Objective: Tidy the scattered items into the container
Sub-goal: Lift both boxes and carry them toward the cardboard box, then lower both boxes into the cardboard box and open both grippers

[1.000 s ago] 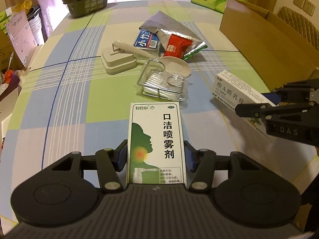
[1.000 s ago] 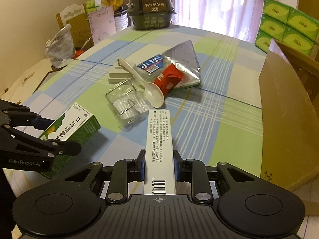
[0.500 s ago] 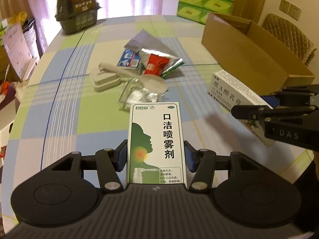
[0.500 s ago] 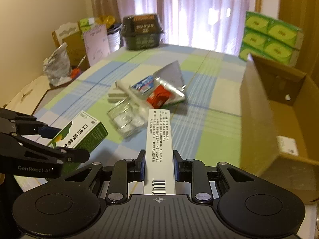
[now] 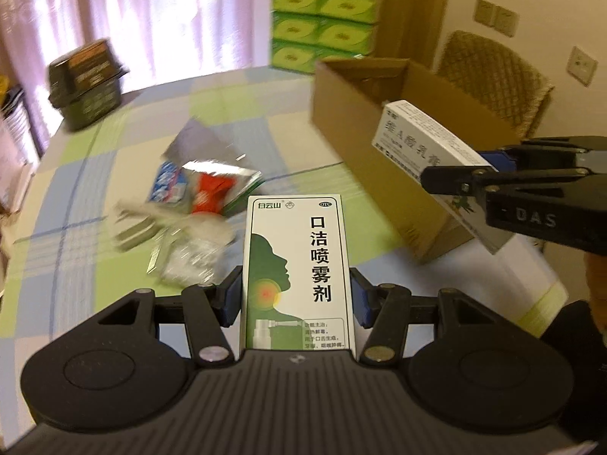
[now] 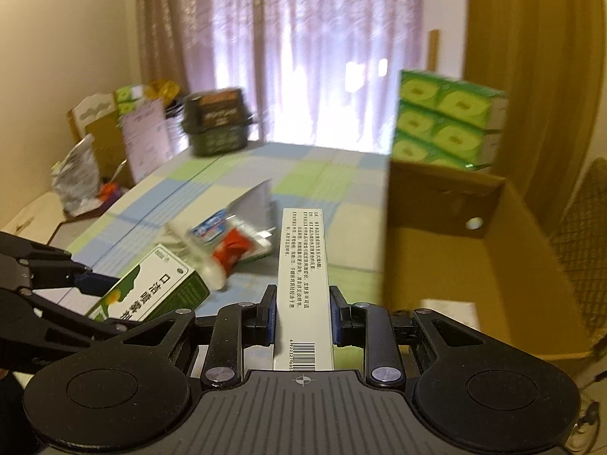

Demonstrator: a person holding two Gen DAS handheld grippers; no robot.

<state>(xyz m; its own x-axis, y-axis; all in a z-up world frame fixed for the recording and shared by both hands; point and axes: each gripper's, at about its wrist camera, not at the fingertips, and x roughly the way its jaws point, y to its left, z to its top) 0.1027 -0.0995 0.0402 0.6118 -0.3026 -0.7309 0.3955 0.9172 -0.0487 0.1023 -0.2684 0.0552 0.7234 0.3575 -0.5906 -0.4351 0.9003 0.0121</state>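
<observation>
My left gripper (image 5: pixel 296 299) is shut on a green and white spray box (image 5: pixel 296 265), lifted above the table. My right gripper (image 6: pixel 301 316) is shut on a narrow white ointment box (image 6: pixel 303 280); in the left wrist view that ointment box (image 5: pixel 421 140) hangs by the near wall of the open cardboard box (image 5: pixel 379 144). From the right wrist the cardboard box (image 6: pixel 485 265) opens on the right with a white item lying inside. A blurred pile remains on the checked table: silver foil bag (image 5: pixel 205 151), red packet (image 5: pixel 210 193), blue packet (image 5: pixel 167 185), clear plastic pack (image 5: pixel 189 258), white holder (image 5: pixel 132 223).
A dark green basket (image 5: pixel 87 83) stands at the table's far left corner. Stacked green tissue packs (image 5: pixel 322 30) rise behind the cardboard box, with a wicker chair (image 5: pixel 493 76) to its right. Cartons and bags (image 6: pixel 98 159) crowd the floor left of the table.
Both grippers have risen with their boxes and tilted up. The right gripper has carried the ointment box toward the cardboard box's opening. The table pile has not moved.
</observation>
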